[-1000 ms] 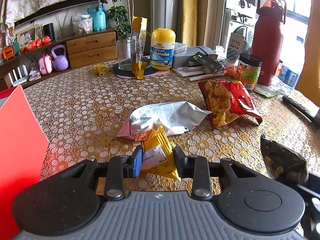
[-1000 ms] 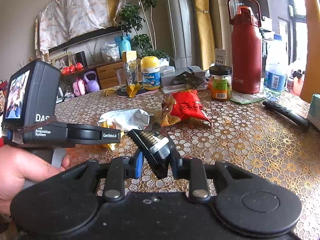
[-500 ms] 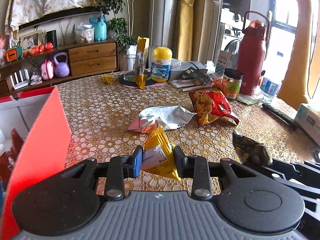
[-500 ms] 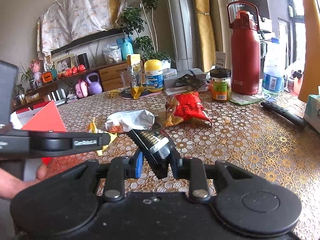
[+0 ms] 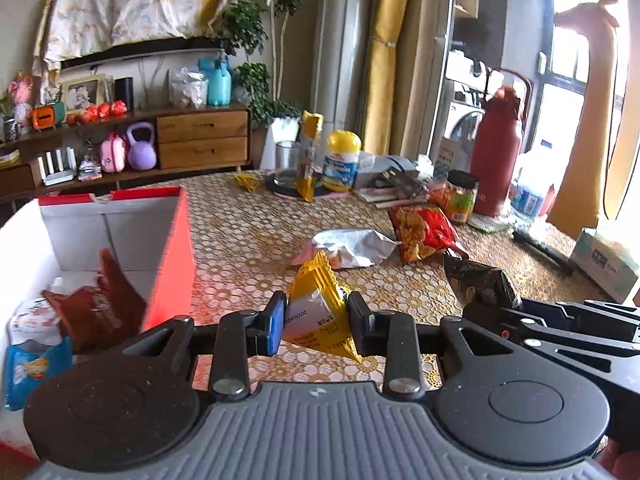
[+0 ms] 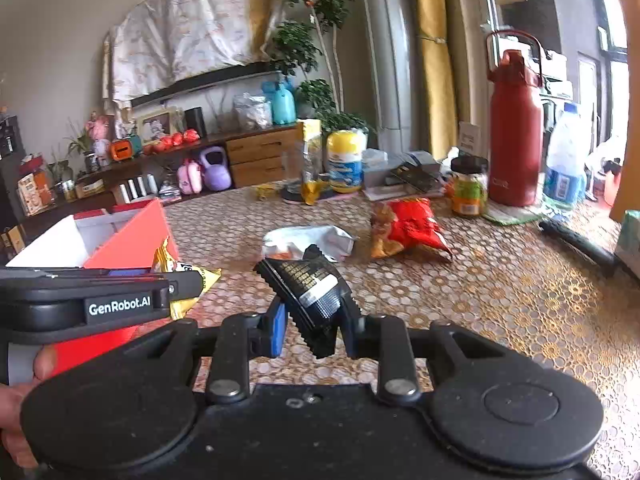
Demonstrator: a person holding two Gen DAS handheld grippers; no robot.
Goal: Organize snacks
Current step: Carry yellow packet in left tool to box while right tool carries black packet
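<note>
**Q:** Status, left to right?

**Me:** Far left, red box (image 5: 170,264), open top, standing on the table (image 5: 248,240). Already in it: a brown packet (image 5: 100,304), a blue-and-white packet (image 5: 32,364), and something pale I can't make out. So some sorting is done.

**Q:** Your tongs?

**Me:** Left tongs (image 5: 318,322) clenched on the yellow packet (image 5: 320,308), held off the table, just right of the box's near corner, not yet over the opening. Right tongs (image 6: 316,326) clenched on the black packet (image 6: 312,288), also held up, further right, near the middle of the table.

**Q:** What's left?

**Me:** By my reckoning, both held packets have to go into the box. On the table beyond them lie the silver packet (image 5: 352,244) and, to its right, the red chip bag (image 5: 424,232). Whether the jars and bottle at the far edge count as snacks, I can't say. Rough guess: about halfway.

**Q:** Changes over the last second?

**Me:** The left tongs have swung leftward and up with the yellow packet. Before, only the box's red outer wall showed at the left edge; now its inside and contents are in view. The right tongs shifted less, carrying the black packet the same way; in the right wrist view the box has come into sight at left. Neither grip has changed. The silver packet and chip bag lie where they were.
</note>
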